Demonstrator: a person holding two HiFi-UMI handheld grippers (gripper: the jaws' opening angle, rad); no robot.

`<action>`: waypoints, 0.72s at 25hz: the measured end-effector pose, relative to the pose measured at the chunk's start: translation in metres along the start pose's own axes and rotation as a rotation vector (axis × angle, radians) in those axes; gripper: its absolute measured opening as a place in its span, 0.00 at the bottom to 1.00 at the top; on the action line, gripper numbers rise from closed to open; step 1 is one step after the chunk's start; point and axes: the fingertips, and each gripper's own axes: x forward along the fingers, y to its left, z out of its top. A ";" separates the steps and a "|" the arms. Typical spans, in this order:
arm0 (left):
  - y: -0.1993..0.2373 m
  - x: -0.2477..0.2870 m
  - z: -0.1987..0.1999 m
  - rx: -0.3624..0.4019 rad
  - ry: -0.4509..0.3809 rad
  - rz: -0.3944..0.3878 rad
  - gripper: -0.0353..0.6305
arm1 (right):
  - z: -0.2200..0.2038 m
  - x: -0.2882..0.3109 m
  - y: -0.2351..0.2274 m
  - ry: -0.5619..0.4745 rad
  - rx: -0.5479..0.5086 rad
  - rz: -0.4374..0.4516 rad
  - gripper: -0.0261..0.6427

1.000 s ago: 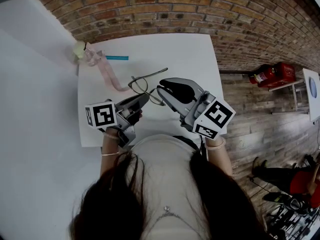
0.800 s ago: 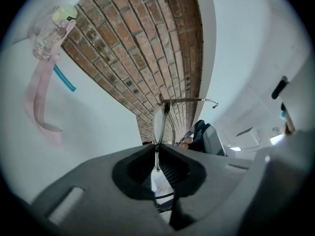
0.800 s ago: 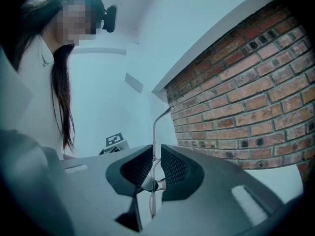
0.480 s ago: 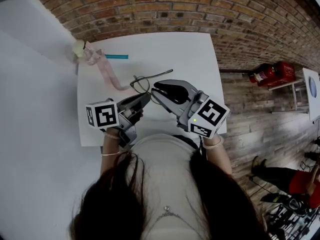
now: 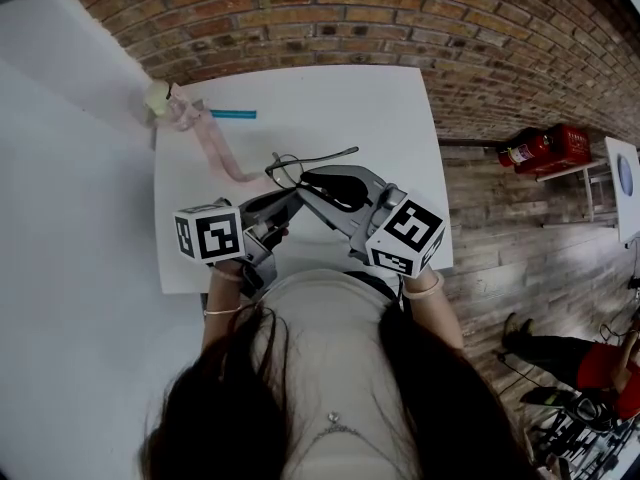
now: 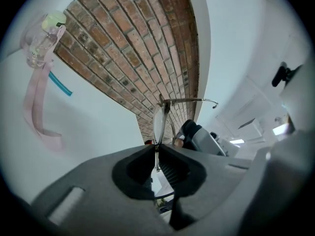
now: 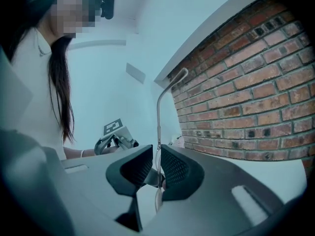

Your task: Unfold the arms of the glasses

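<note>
The thin dark-framed glasses (image 5: 288,169) hang above the white table (image 5: 385,103), held between both grippers. My left gripper (image 5: 288,198) is shut on the front frame; in the left gripper view a lens (image 6: 158,123) stands edge-on just past the jaws, and one arm (image 6: 191,100) runs off to the right. My right gripper (image 5: 312,181) is shut on an arm of the glasses, and that arm (image 7: 158,114) rises straight up from between its pads in the right gripper view. The other arm (image 5: 335,154) points right over the table.
A pink strap (image 5: 212,143) with a clear item and a pale ball (image 5: 157,95) lies at the table's far left, next to a teal pen (image 5: 232,115). A brick wall runs behind the table. A red fire extinguisher (image 5: 542,148) lies on the wooden floor to the right.
The right gripper has moved left, closer to the lenses and the left gripper. The glasses have shifted slightly right, and the free arm now points further right.
</note>
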 end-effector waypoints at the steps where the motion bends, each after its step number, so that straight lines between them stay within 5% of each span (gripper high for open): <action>1: -0.001 0.000 0.000 0.003 0.001 -0.001 0.09 | -0.002 0.000 0.000 0.002 0.003 0.000 0.11; 18: -0.009 0.003 -0.002 0.073 0.012 0.036 0.09 | -0.013 0.007 -0.002 0.034 0.027 0.006 0.11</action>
